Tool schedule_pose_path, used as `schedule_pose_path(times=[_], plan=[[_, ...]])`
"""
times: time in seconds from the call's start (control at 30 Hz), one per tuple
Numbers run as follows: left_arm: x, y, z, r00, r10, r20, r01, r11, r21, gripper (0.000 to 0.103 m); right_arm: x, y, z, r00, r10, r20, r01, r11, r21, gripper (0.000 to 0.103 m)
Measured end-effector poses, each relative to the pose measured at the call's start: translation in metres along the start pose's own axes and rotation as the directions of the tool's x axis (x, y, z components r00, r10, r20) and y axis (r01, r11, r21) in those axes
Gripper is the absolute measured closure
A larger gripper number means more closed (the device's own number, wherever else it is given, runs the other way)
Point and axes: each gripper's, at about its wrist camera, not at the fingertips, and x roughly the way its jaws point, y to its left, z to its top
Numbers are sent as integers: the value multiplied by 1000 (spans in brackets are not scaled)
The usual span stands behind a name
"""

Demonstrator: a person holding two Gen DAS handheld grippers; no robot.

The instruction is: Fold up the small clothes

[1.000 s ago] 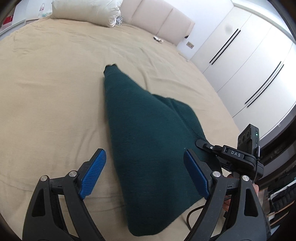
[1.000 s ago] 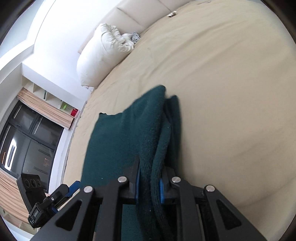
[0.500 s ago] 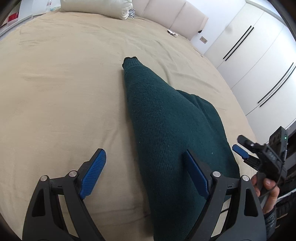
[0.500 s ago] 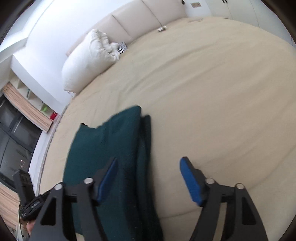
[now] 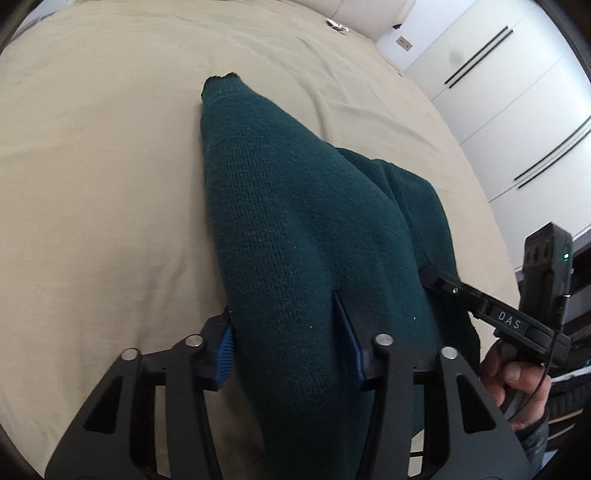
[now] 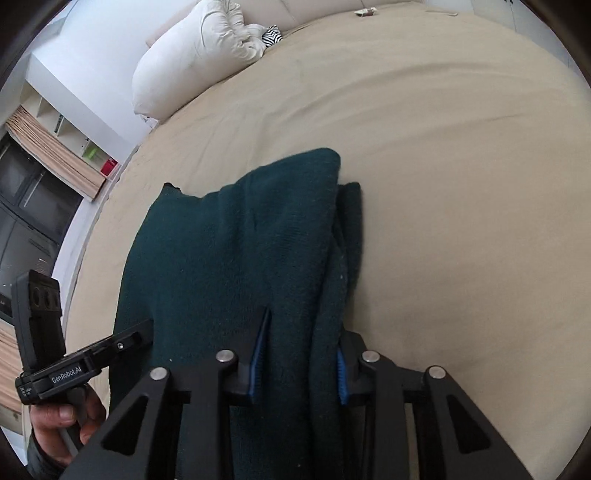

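A dark green knitted garment (image 5: 295,229) lies folded lengthwise on the beige bed; it also shows in the right wrist view (image 6: 240,251). My left gripper (image 5: 290,345) has its blue pads around the garment's left folded edge near its near end, jaws partly closed on the bunched cloth. My right gripper (image 6: 299,363) has its pads around the right folded edge, with thick cloth between them. Each gripper shows in the other's view: the right one (image 5: 491,314) and the left one (image 6: 85,362).
The beige bed sheet (image 5: 92,166) stretches all around the garment. A white pillow (image 6: 199,55) and a striped item (image 6: 271,35) lie at the headboard. White wardrobe doors (image 5: 517,92) stand to the right. A small object (image 5: 336,26) lies far on the bed.
Both grippers were open half a second ago. They have moved in over the near end of the garment and narrowed around its left and right folded edges.
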Motion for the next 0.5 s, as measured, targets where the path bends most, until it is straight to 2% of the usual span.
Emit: schedule_pose_path(times=[0.1, 0.23, 0.33, 0.5], plan=[[-12, -1, -4, 1000, 1, 4, -1, 1000, 2, 68, -12, 20, -6, 997, -59, 39, 61, 996, -65, 78], [-47, -5, -18, 999, 21, 45, -23, 999, 32, 70, -40, 55, -17, 992, -71, 101, 84, 987, -138, 79], [-84, 0, -32, 995, 22, 92, -27, 999, 47, 70, -61, 83, -32, 990, -44, 133, 69, 980, -185, 79], [-149, 17, -75, 988, 38, 149, -47, 997, 61, 70, -84, 121, -70, 989, 50, 139, -19, 976, -219, 79]])
